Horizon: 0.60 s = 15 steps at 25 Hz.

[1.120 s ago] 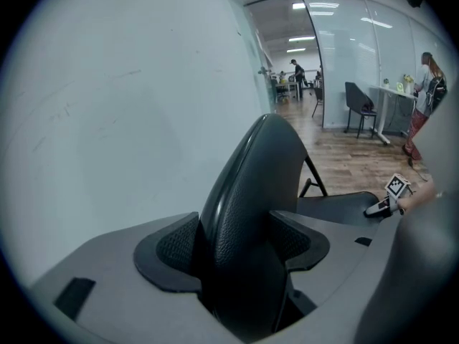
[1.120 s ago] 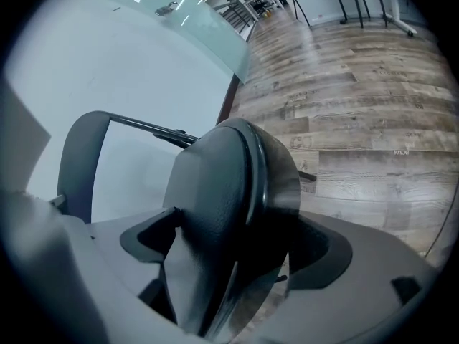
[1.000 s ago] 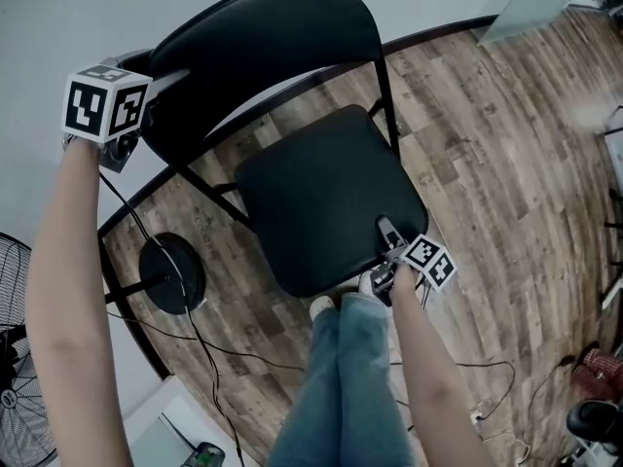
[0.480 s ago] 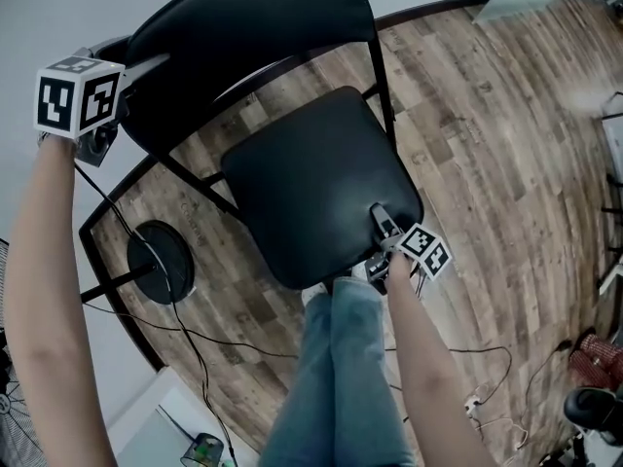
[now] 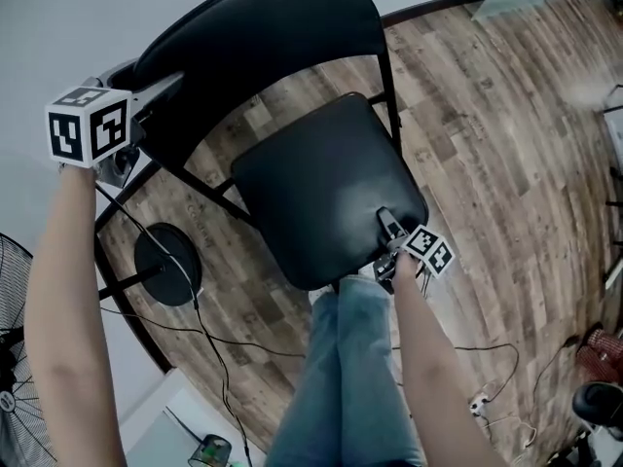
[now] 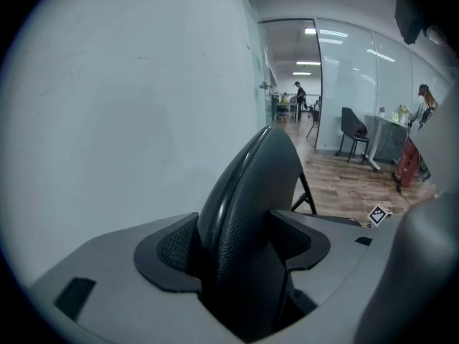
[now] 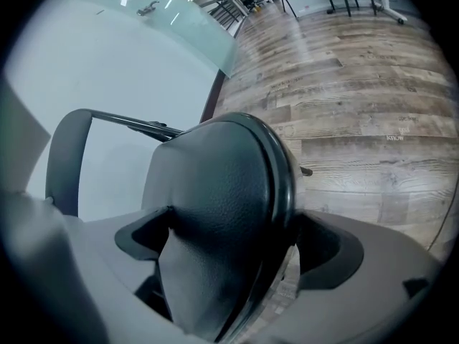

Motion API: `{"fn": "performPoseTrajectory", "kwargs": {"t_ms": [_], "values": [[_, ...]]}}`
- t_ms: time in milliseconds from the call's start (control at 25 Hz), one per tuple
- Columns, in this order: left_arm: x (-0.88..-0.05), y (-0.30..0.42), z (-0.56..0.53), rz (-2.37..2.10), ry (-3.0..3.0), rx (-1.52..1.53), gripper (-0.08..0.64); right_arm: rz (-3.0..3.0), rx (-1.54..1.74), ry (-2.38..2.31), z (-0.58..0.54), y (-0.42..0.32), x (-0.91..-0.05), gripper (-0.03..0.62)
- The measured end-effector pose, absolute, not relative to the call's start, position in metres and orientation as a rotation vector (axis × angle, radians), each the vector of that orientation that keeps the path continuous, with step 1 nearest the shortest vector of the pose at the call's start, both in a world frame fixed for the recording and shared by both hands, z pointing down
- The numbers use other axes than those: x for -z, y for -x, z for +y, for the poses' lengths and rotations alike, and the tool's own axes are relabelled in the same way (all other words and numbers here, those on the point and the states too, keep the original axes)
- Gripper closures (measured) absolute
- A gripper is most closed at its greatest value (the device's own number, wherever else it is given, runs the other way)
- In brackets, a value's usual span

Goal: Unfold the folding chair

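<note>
Black folding chair is standing opened up on the wood-plank floor. The padded seat is swung down about flat. The curved padded backrest stands up behind it, with a gap between. Thin black tube frame.

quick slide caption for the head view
Head view: left gripper clamps the folding chair's backrest while the right gripper, jaws just opening, straddles the front edge of the seat.

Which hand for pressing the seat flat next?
Right, probably: right gripper is at the front edge of the seat, jaws just opening with it between them; left gripper is clamped on the backrest.
</note>
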<state>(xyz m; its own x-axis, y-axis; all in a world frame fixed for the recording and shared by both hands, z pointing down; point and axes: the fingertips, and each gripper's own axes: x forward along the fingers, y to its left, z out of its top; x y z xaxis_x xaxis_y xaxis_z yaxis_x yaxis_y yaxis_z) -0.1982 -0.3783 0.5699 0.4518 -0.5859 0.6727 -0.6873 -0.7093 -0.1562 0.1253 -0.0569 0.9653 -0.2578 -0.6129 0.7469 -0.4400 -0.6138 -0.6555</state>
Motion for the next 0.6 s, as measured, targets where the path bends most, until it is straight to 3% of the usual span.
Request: {"fn": "performPoseTrajectory", "kwargs": {"t_ms": [360, 600], "values": [[-0.566, 0.196, -0.378, -1.196, -2.639, -1.081, 0.259, 1.438, 1.817, 2.282, -0.053, -0.142, -0.927, 0.064], [-0.552, 0.208, -0.37, -1.512, -2.642, -1.03, 0.202, 1.496, 1.836, 2.32, -0.052, -0.137, -0.897, 0.064]]}}
